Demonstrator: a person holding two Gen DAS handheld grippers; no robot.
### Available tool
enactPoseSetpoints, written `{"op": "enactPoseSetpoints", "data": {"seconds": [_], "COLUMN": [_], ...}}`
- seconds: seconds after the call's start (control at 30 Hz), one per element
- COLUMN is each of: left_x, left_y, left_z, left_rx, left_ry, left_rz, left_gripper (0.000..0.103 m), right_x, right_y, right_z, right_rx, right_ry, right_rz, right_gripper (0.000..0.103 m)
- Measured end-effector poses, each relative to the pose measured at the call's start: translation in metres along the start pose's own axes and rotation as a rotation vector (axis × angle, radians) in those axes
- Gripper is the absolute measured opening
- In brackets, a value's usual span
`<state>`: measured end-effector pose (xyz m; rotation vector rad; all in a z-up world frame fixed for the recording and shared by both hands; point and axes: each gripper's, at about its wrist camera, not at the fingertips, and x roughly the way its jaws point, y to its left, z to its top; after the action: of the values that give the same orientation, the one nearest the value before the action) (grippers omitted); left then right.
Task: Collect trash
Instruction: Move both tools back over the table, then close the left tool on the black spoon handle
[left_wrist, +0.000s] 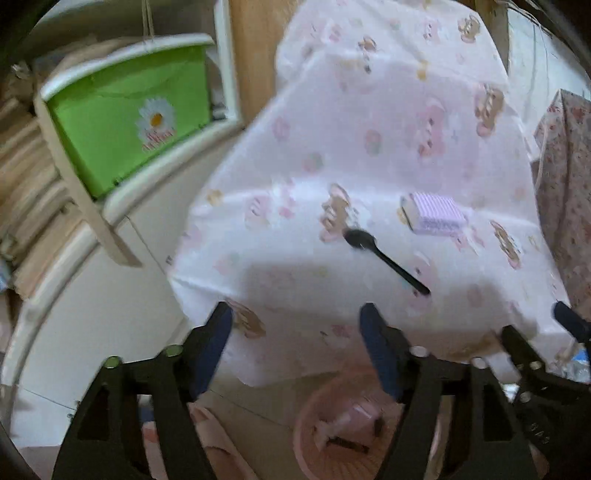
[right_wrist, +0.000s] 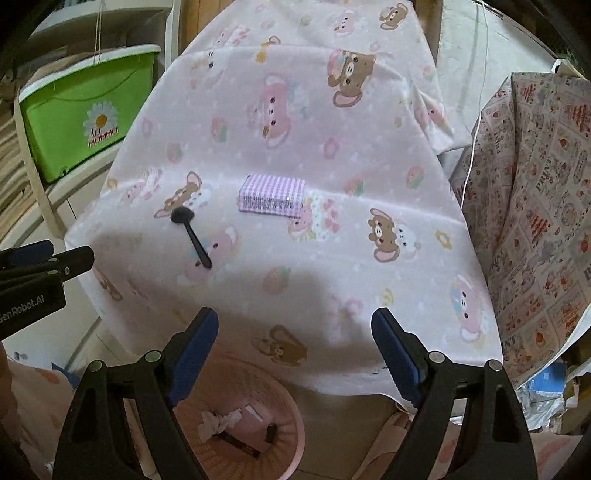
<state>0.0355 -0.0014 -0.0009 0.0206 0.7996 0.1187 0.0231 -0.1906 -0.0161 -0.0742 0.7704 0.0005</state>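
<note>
A black plastic spoon (left_wrist: 384, 258) (right_wrist: 190, 232) lies on the pink cartoon-print tablecloth (left_wrist: 369, 147) (right_wrist: 295, 147). A small purple checked box (left_wrist: 434, 213) (right_wrist: 272, 194) lies to its right. A pink basket (left_wrist: 314, 443) (right_wrist: 291, 435) stands on the floor below the table's front edge, holding crumpled tissue (right_wrist: 218, 422) and small dark bits. My left gripper (left_wrist: 297, 325) is open and empty over the front edge. My right gripper (right_wrist: 295, 328) is open and empty above the basket. The left gripper also shows at the left of the right wrist view (right_wrist: 48, 266).
A green storage box with a daisy logo (left_wrist: 129, 114) (right_wrist: 81, 114) sits on a white shelf to the left. A chair draped in patterned cloth (right_wrist: 535, 206) stands to the right. Bags and clutter (right_wrist: 546, 391) lie on the floor at lower right.
</note>
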Motion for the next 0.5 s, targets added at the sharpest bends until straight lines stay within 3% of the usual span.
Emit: {"op": "enactPoseSetpoints", "data": {"seconds": [0.07,0.2,0.27,0.37,0.5], "left_x": [-0.009,-0.024,-0.034,-0.047,-0.051], "left_y": [0.003,0.003,0.0,-0.008,-0.017], "left_z": [0.005,0.028,0.043,0.066,0.085], "left_rx": [-0.009,0.021,0.033,0.056,0.088], "left_ry": [-0.047,-0.078,-0.115,-0.176,-0.216], "left_rz": [0.058,0.024,0.022,0.021,0.026], "left_gripper": [0.081,0.083,0.094,0.102,0.102], "right_x": [-0.003,-0.013,-0.024,-0.034,-0.039], "right_y": [-0.003,-0.009,-0.013,-0.021,-0.028], "right_z": [0.012,0.041,0.058,0.083,0.106], "right_rx": [0.022,0.031,0.026,0.006,-0.024], "right_ry": [-0.027,-0.079,-0.11,-0.15,-0.201], "right_rz": [-0.004,0.001,0.014,0.023,-0.001], "right_gripper": [0.087,0.087,0.087,0.092,0.096]}}
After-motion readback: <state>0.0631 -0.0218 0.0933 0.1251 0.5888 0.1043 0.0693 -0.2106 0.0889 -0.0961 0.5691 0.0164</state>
